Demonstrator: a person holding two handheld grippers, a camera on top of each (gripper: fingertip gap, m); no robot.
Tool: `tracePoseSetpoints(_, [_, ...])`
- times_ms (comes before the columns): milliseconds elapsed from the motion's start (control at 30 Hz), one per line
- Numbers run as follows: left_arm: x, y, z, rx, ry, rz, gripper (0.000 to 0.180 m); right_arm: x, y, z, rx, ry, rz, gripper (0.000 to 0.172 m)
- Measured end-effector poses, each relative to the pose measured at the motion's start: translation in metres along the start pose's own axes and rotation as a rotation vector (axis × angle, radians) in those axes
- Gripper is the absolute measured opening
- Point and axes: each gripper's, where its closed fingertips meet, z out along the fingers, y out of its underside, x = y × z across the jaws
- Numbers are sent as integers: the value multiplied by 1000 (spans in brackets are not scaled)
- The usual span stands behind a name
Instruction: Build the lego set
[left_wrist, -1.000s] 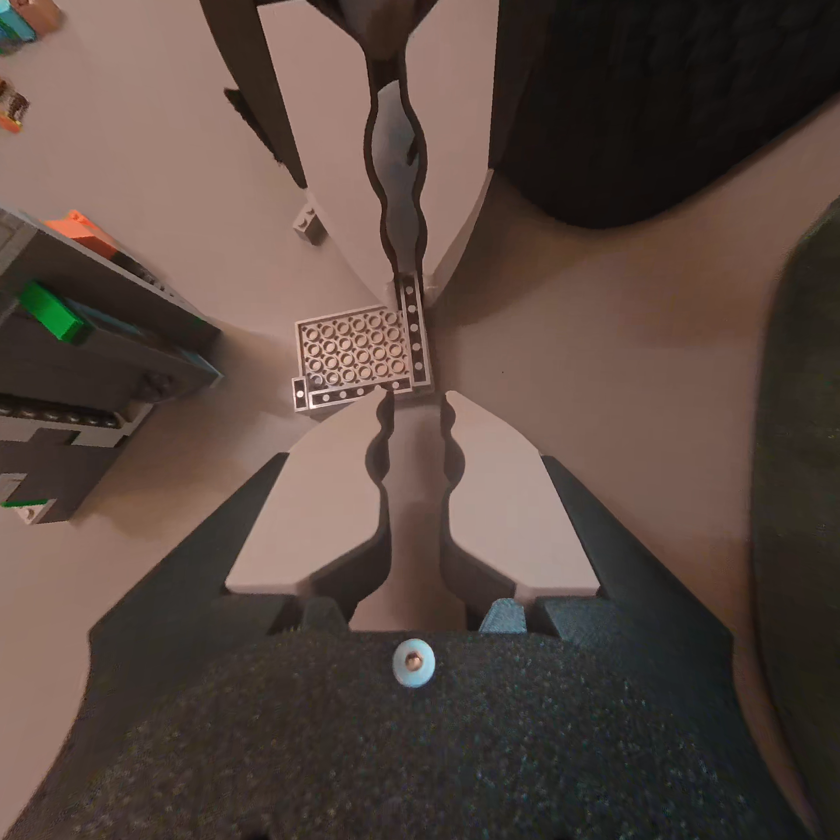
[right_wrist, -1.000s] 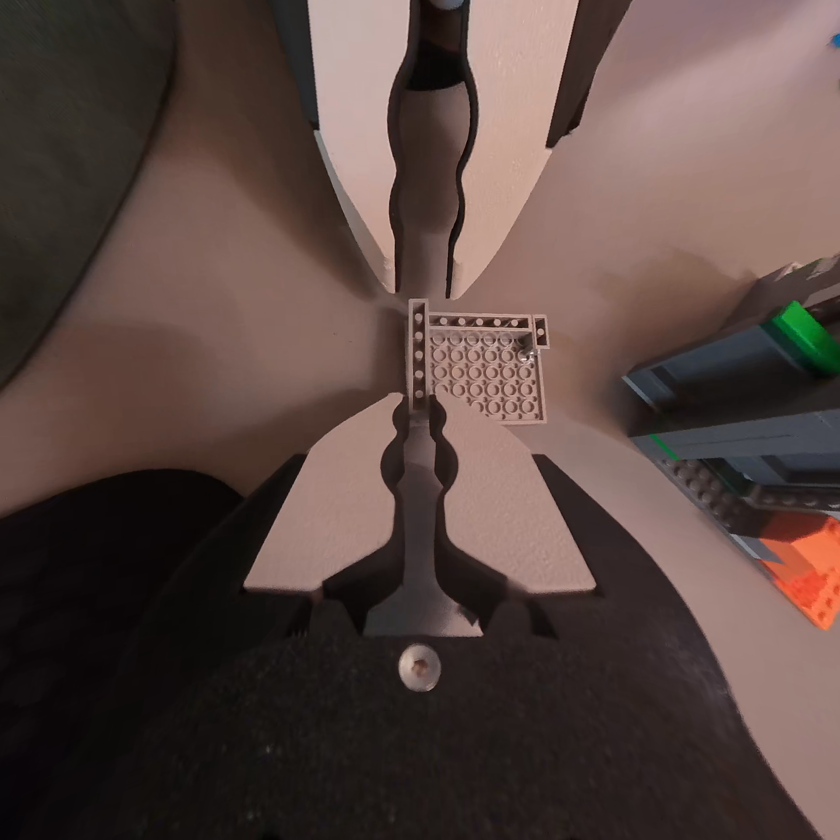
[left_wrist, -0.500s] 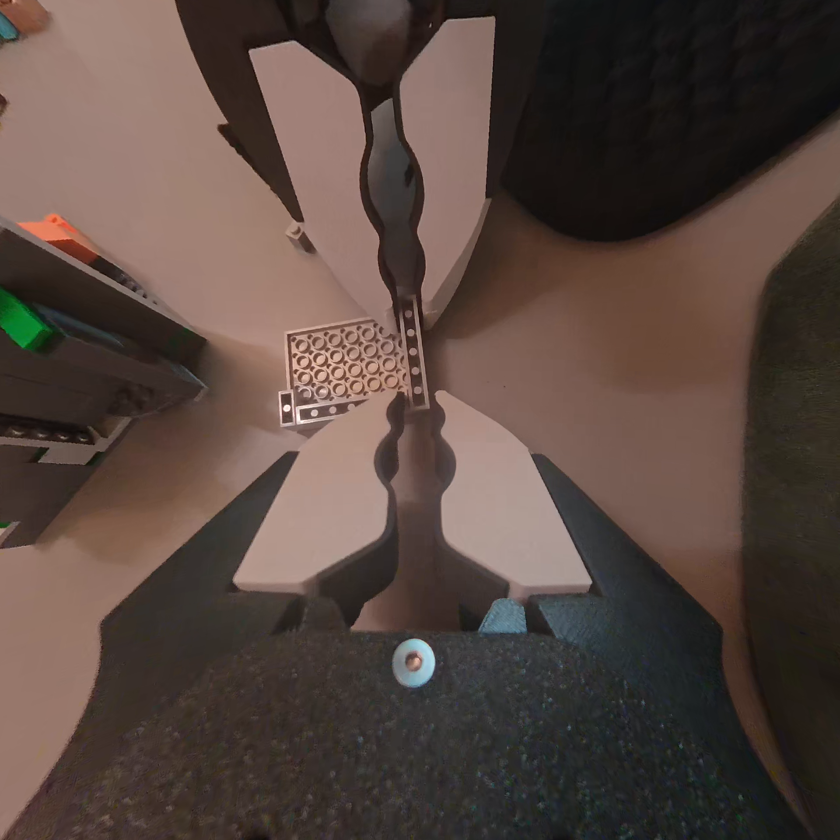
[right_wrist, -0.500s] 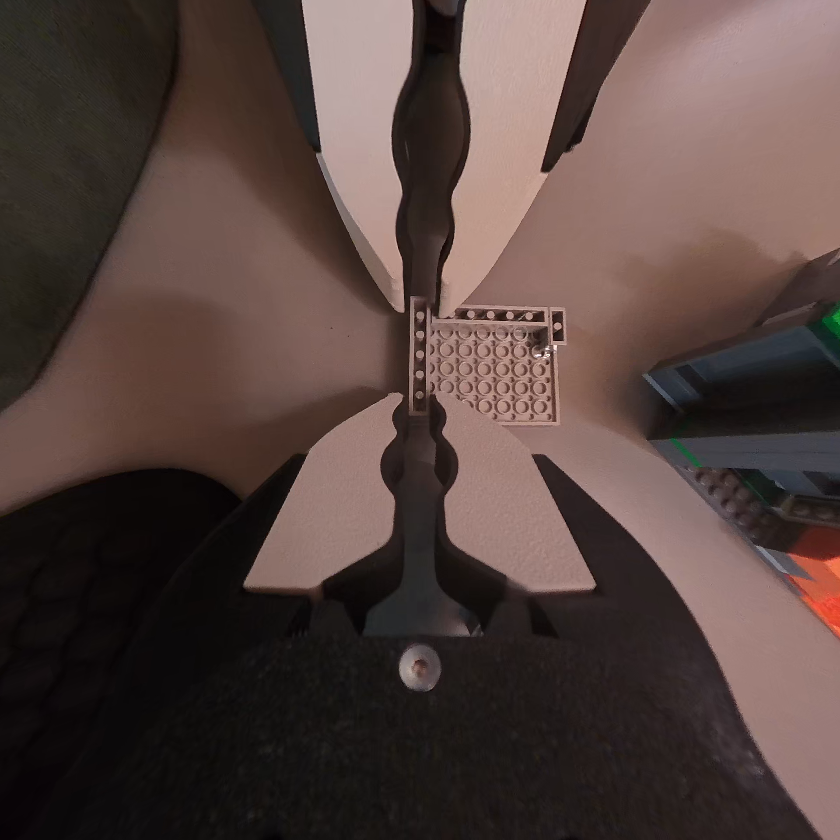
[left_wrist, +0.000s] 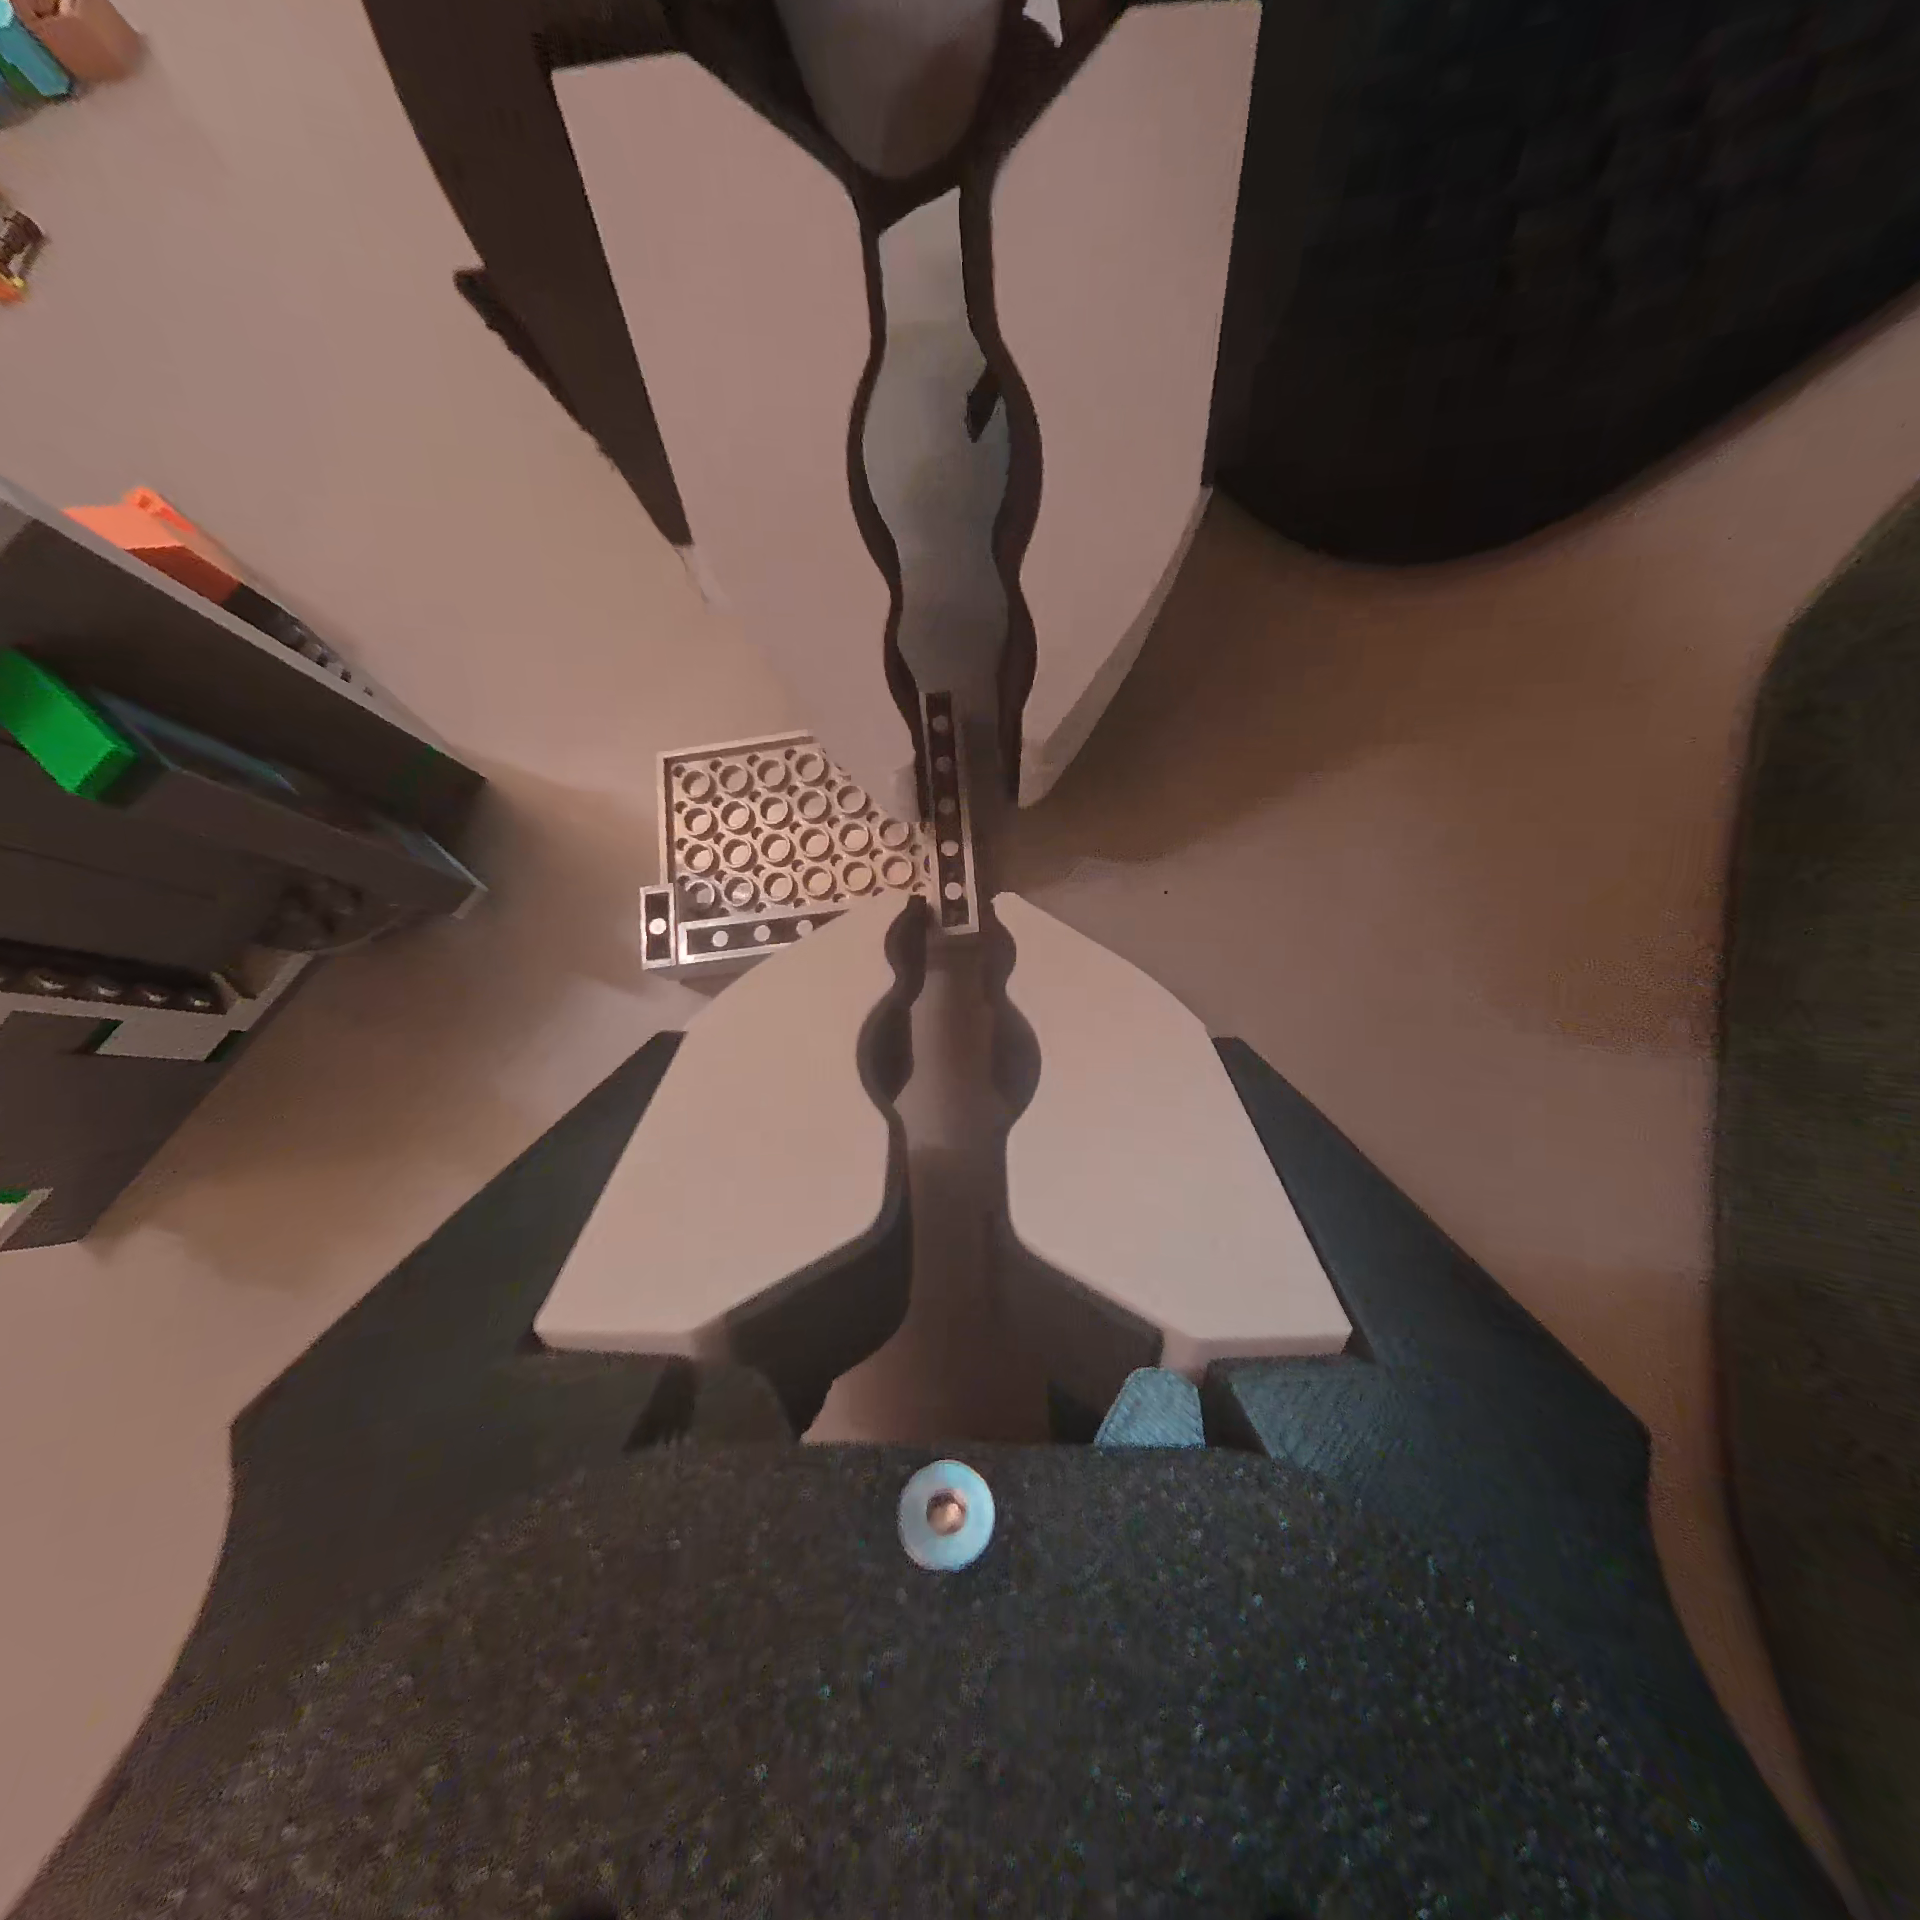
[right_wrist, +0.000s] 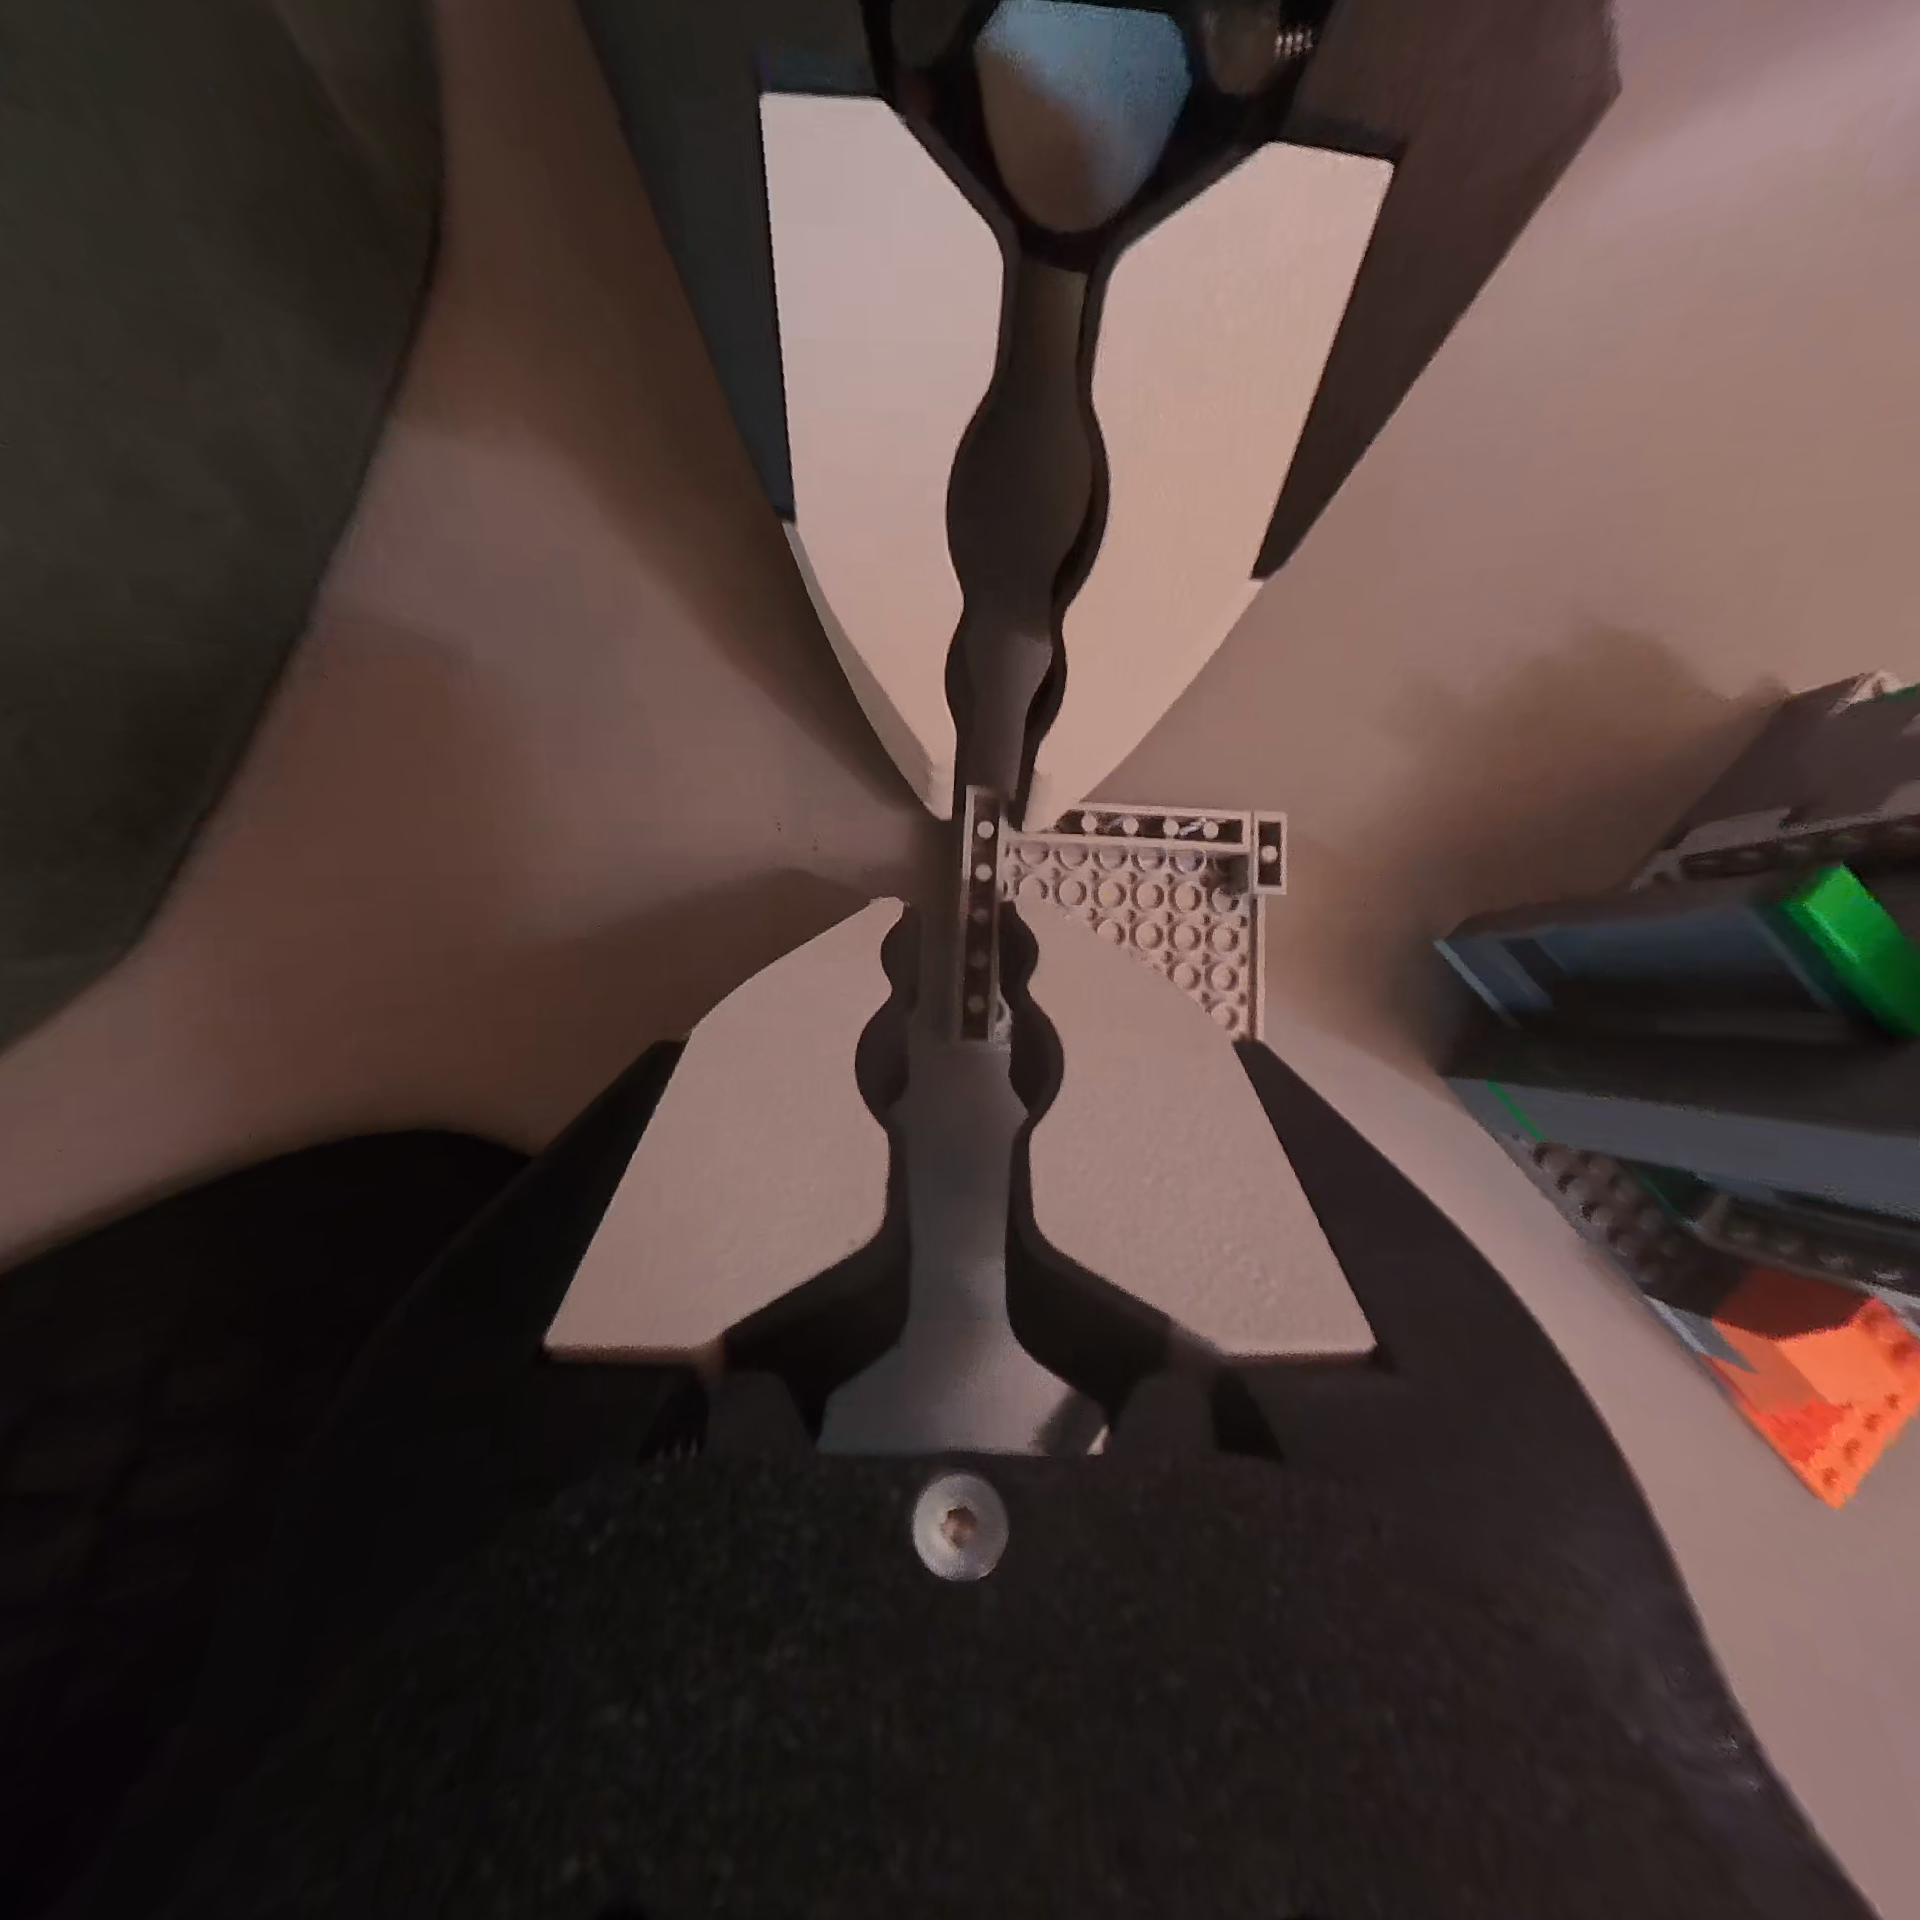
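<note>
Between the left jaws: near end of a narrow grey edge strip, pinched on both flanks, jaws closed on it. Seen from the opposite side, same grip confirmed, left jaws nipping the strip's far end.

Directly ahead of the left jaws, tip to tip: right jaws, straddling the other end of the same strip. Parted; sliver of daylight between strip and one pad, so no clamp from the right jaws, strip merely standing between them.

Attached along the strip, off to the left of the left jaws: grey plate, hollow-tube underside toward the camera, one corner cut on the diagonal, second short strip along the adjoining edge. Same plate to the right of the right jaws.

Behind the plate: pale desk. Contact between plate and desk: cannot tell.

Farther left of the left jaws: dark grey brick build with green brick and orange piece, well apart from the plate.
</note>
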Motion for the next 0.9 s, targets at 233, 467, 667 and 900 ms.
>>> tracePoseSetpoints(233, [0, 0, 0, 6, -2, 3, 9, 5, -1, 4, -52, -17, 12, 7])
tracePoseSetpoints(467, [0, 0, 0, 17, 1, 0, 10, 5, 0, 5, -120, -28, 12, 6])
tracePoseSetpoints(667, [0, 0, -3, 37, 18, -28, 8, 5, 1, 6, -172, -22, 7, 6])
tracePoseSetpoints(900, [1, -1, -2, 39, 20, -23, 8, 3, 2, 8, -158, -42, 23, 6])
